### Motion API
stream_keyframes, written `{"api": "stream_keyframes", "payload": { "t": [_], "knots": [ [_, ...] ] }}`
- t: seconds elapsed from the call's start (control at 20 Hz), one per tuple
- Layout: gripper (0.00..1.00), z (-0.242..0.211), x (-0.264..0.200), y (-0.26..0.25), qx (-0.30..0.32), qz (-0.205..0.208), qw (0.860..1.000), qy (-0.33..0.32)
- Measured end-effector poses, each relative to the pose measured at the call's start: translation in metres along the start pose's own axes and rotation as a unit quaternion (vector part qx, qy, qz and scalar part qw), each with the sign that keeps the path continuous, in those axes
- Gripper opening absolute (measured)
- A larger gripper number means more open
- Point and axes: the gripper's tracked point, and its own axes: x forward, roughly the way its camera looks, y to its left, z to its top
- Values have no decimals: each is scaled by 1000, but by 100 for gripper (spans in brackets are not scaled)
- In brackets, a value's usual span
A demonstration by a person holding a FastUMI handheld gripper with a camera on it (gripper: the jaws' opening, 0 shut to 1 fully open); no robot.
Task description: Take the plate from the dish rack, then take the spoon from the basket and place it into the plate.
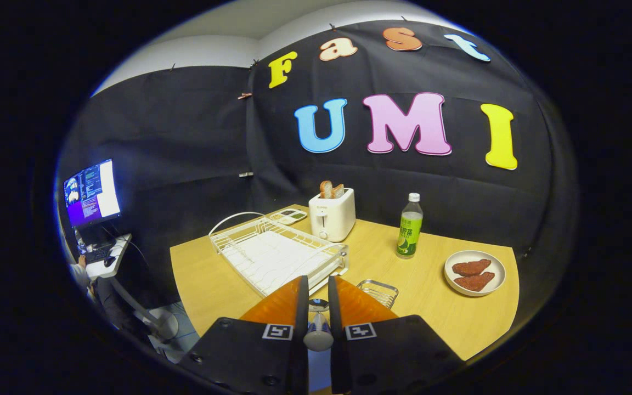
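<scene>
While your gripper (316, 285) hangs above the wooden table (436, 318), its fingers are clamped on a spoon (317, 329), whose handle runs between them. Just beyond the fingertips sit the white dish rack (272, 252) and a small wire basket (379, 292). Farther off, near the green bottle (409, 233), a plate (475, 272) carries two brown pieces.

Toaster (332, 214) stands behind dish rack (277, 253); bottle (410, 225) to its right.

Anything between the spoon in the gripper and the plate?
The gripper, shut on the spoon, has only the low wire basket just ahead of its fingers toward the plate; the bottle stands off that line.
</scene>
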Motion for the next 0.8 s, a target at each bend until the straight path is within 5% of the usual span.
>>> {"api": "stream_keyframes", "payload": {
  "t": [0.8],
  "knots": [
    [20, -106, 42, 32, -1, 34, 992, 120]
  ]
}}
